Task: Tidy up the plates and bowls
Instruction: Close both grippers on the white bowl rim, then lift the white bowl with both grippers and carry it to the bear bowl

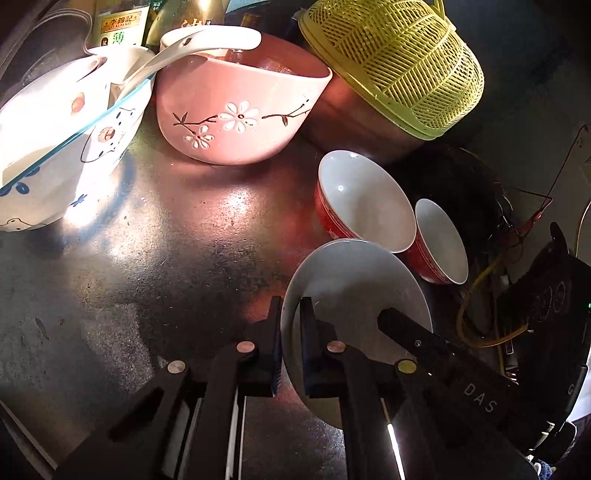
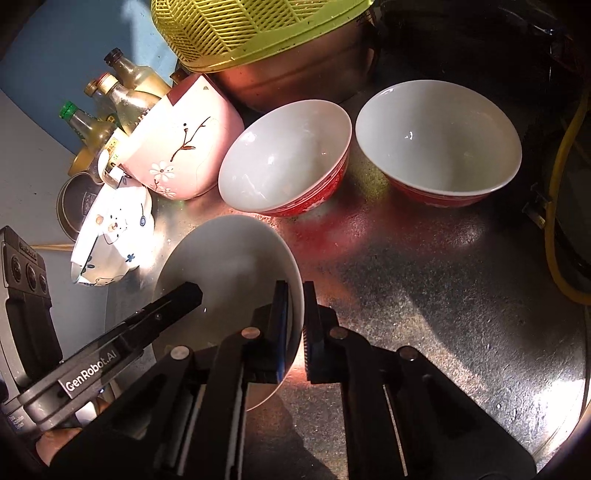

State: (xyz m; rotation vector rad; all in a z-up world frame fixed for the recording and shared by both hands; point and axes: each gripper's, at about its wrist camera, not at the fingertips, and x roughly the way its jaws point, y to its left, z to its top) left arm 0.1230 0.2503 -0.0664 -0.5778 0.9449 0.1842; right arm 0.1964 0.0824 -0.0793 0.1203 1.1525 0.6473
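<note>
A speckled metal counter (image 1: 147, 258) carries everything. Far back, a yellow plastic basket (image 1: 399, 62) sits upturned on a metal basin (image 2: 295, 81). Left of it stands one pink flowered bowl (image 1: 240, 107) with a white spoon (image 1: 207, 42) across its rim, and further left a white patterned bowl (image 1: 55, 140) tilts. Two red bowls (image 2: 288, 158) with white insides stand side by side, upright, near the basin. Nearest, one white plate (image 2: 229, 258) is pinched from both sides: the left gripper (image 1: 291, 325) clamps its left rim, the right gripper (image 2: 295, 314) its right rim.

Only the right wrist view shows three bottles (image 2: 125, 92) beyond the pink bowl and "GenRobot.AI" on the other gripper's arm. Only the left wrist view shows a label reading "李錦記" (image 1: 120, 24) and the letters "DAS".
</note>
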